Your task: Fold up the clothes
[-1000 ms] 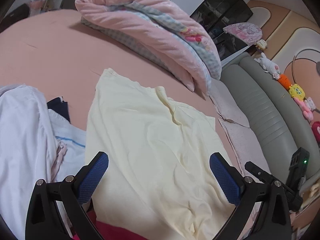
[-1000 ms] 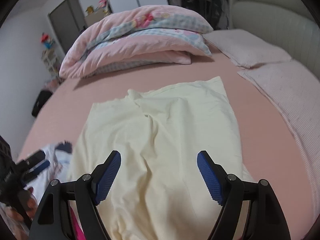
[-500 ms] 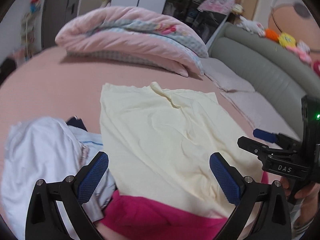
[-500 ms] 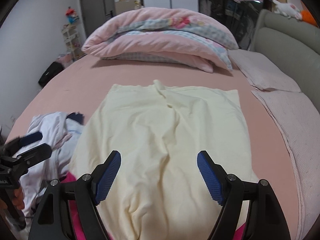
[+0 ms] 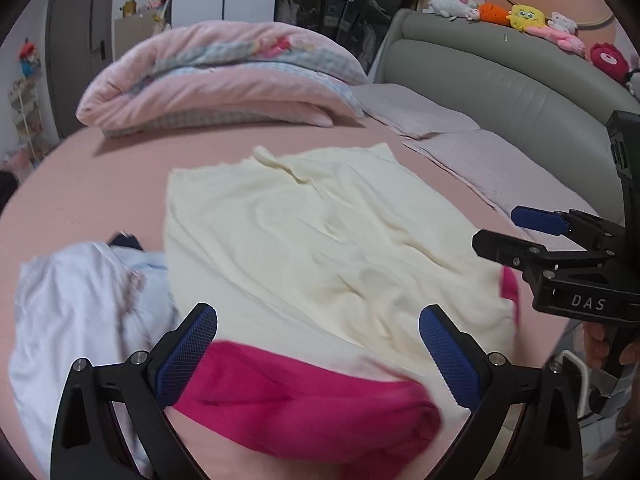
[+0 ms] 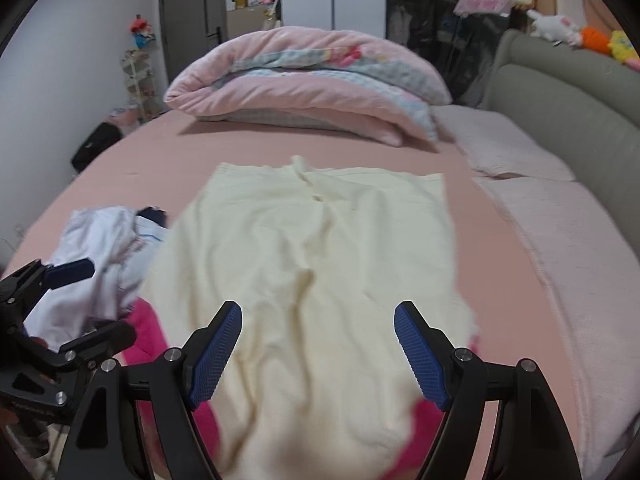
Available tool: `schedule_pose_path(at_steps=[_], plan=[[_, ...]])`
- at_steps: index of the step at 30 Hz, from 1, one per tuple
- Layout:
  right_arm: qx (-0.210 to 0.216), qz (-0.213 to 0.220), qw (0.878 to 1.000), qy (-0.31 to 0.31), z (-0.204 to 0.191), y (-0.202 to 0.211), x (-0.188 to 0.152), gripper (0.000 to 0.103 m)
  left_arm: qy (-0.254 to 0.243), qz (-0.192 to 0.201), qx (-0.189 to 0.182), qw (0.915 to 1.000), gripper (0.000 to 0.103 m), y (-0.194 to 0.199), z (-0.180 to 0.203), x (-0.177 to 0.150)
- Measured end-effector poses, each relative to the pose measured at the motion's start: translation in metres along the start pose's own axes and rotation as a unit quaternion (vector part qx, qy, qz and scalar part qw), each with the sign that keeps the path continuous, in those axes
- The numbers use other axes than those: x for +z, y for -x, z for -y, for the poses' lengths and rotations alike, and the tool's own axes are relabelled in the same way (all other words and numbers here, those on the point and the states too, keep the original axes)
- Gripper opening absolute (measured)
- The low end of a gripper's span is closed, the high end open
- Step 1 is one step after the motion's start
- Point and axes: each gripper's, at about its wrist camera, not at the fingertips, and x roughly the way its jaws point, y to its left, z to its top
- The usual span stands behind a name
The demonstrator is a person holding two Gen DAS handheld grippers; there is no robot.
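- Left wrist view: I am holding my left gripper [image 5: 318, 354] wide open with nothing between its pads, hovering over the near edge of the bed [image 5: 100, 184]. Over the last second I have been drawing it back and tipping it up, so more of the room and of the near edge is coming into sight.
- The cream garment [image 5: 304, 248] is lying spread flat on the middle of the bed, its far hem toward the folded quilt [image 5: 216, 76]. A magenta garment [image 5: 304, 400] is now showing under its near edge, and a white clothes pile [image 5: 84, 312] is sitting just beside it toward the bed's left edge.
- My right gripper [image 5: 532, 232] is coming into this view at the right, also spread open and empty.
- Right wrist view: my right gripper [image 6: 318, 354] is gaping wide over the cream garment's [image 6: 320, 256] near half, gripping nothing; the left gripper [image 6: 68, 304] is hanging open by the white pile.
- I judge the cloth is laid out and I am backing off to pick grasp points; no fold has begun yet.
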Motion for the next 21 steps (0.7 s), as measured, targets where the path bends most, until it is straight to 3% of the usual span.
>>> schedule_pose_path(at_steps=[7, 14, 21], plan=[[-0.024, -0.007, 0.998, -0.055, 0.042, 0.020, -0.038, 0.079, 0.001, -0.022, -0.019, 0.9996, 0.103, -0.002, 0.019, -0.015], [-0.068, -0.041, 0.995, -0.057, 0.068, 0.013, -0.076, 0.079, -0.006, -0.051, -0.021, 0.9985, 0.103, -0.008, 0.027, -0.030], [-0.043, -0.063, 0.990, -0.117, 0.091, 0.003, -0.106, 0.079, -0.026, -0.086, -0.019, 0.9958, 0.103, -0.028, 0.041, -0.057]])
